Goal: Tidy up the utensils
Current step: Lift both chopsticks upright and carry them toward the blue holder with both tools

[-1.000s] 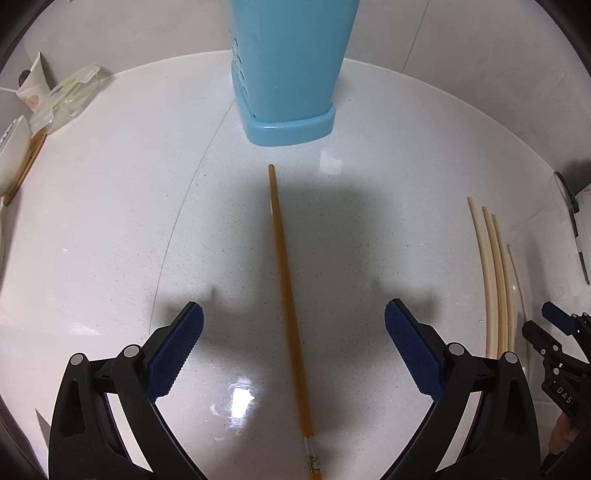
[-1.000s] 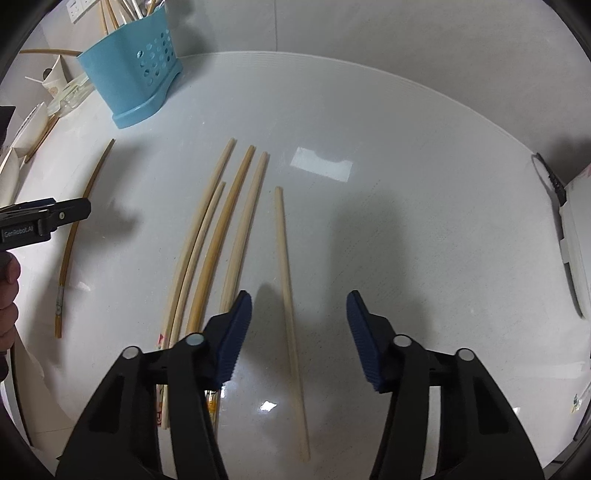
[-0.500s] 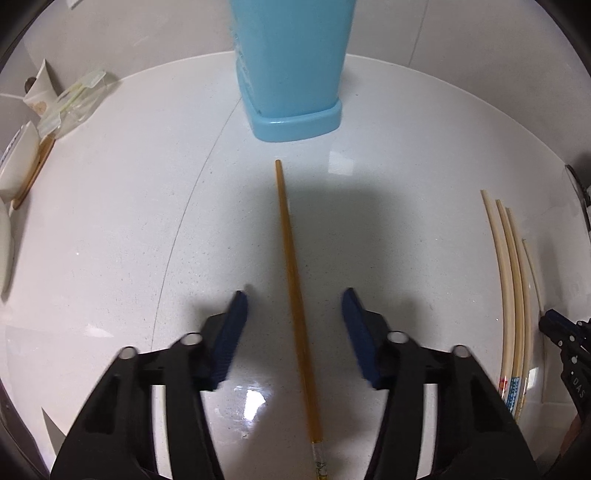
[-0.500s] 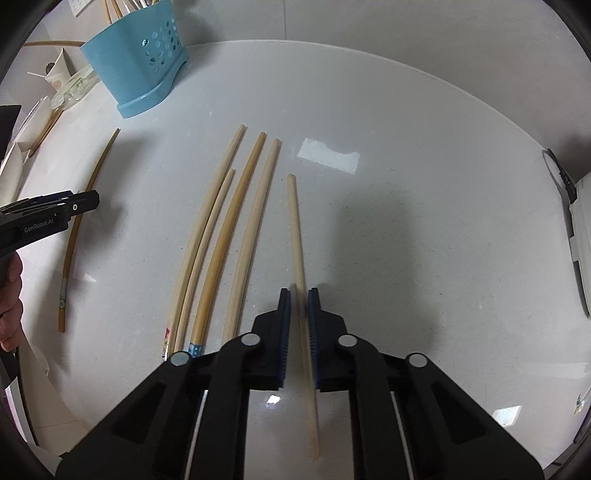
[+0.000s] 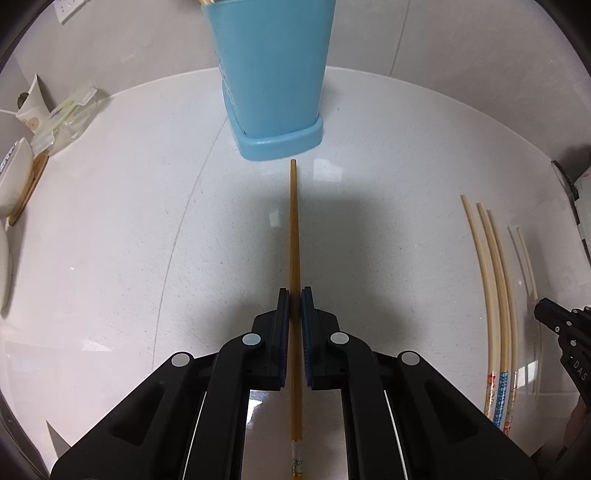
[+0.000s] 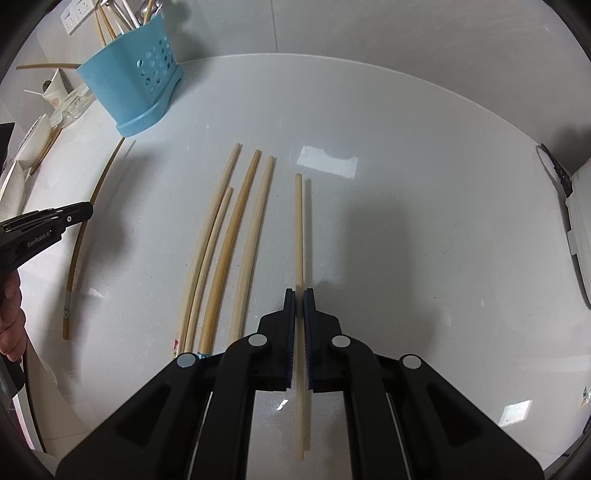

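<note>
A brown chopstick (image 5: 293, 221) lies on the white counter, pointing at the blue utensil holder (image 5: 269, 74). My left gripper (image 5: 295, 295) is closing, and its pads press on the chopstick's shaft. In the right wrist view, my right gripper (image 6: 299, 293) is shut on a single pale chopstick (image 6: 298, 221). Several more pale chopsticks (image 6: 236, 240) lie just to its left. Further left in that view are the brown chopstick (image 6: 86, 229), the left gripper (image 6: 86, 211) and the holder (image 6: 129, 88), which has utensils standing in it. The right gripper's tip (image 5: 543, 306) shows at the left wrist view's right edge.
A paper cup (image 5: 31, 107), a clear plastic wrapper (image 5: 62, 118) and a white dish on a wooden board (image 5: 14, 177) sit at the counter's left. A white object (image 6: 580, 229) lies at the right edge. A tiled wall with outlets (image 6: 75, 14) stands behind the holder.
Both grippers went from open to closed. The left closed around the brown chopstick, the right around the single pale chopstick. Neither hand shifted much.
</note>
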